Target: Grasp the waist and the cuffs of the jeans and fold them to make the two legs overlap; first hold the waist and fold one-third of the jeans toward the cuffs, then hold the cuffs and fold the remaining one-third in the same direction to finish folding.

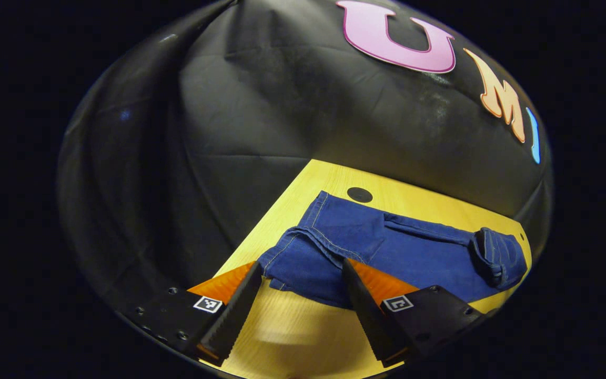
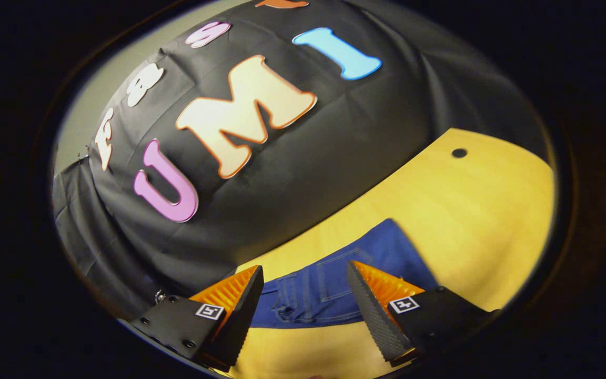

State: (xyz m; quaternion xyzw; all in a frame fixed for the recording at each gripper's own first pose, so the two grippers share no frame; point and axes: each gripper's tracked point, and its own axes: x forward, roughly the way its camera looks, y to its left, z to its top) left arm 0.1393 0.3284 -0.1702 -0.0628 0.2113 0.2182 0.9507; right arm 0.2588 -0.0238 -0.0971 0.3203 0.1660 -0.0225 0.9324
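Observation:
Blue jeans (image 1: 387,252) lie across the yellow wooden table (image 1: 303,337), rumpled, with a bunched fold at their right end and stitched hems turned over at the left. My left gripper (image 1: 301,271) hangs open just above the near left edge of the denim, its fingers apart and nothing between them. In the right gripper view the jeans (image 2: 334,289) show a stitched pocket and seams just ahead. My right gripper (image 2: 305,276) is open above that part, with nothing held.
The table (image 2: 471,210) stretches bare to the right of the jeans in the right gripper view. A small dark round hole (image 1: 360,195) sits in the tabletop beyond the jeans, and another hole (image 2: 459,153) near the far edge. Black cloth walls close the booth behind.

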